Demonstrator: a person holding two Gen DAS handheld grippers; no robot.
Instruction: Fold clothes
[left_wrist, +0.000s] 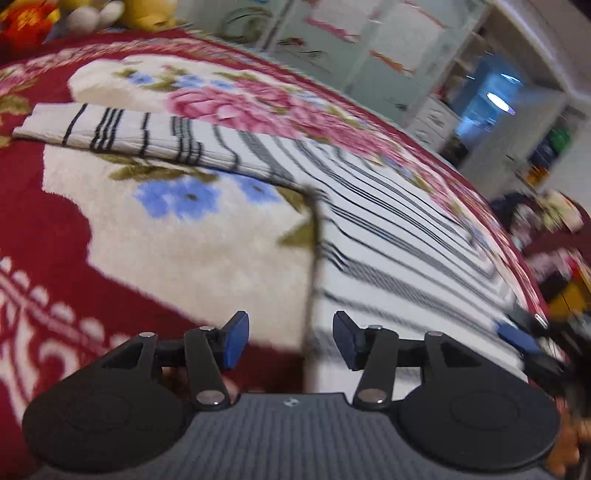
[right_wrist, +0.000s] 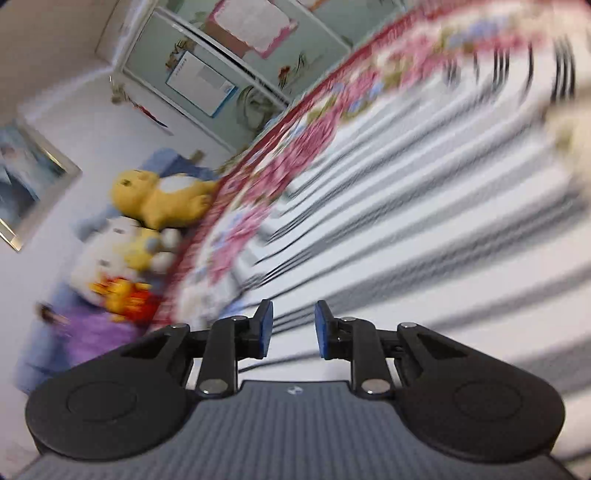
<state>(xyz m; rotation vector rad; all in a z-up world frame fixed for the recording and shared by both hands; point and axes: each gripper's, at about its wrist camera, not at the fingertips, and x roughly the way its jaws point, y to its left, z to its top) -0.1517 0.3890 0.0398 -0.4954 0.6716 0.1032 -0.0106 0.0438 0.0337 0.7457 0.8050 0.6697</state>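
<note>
A white garment with thin black stripes (left_wrist: 388, 236) lies flat on a red floral blanket (left_wrist: 177, 236). One sleeve (left_wrist: 122, 133) stretches out to the left. My left gripper (left_wrist: 290, 338) hovers over the garment's near left edge, open, with nothing between its blue pads. At the right edge of the left wrist view, a blue pad (left_wrist: 517, 339) of the other gripper shows above the cloth. In the right wrist view, blurred, the striped garment (right_wrist: 424, 221) fills the right side. My right gripper (right_wrist: 293, 328) is just above it, open with a narrow gap, gripping no cloth.
Stuffed toys (right_wrist: 159, 199) sit past the blanket's far edge (right_wrist: 280, 122), yellow, white and red ones. Pale cabinet doors (right_wrist: 207, 74) with papers stand behind. Shelves and a blue lit box (left_wrist: 487, 99) are at the right. Clutter (left_wrist: 554, 229) lies beyond the blanket's right edge.
</note>
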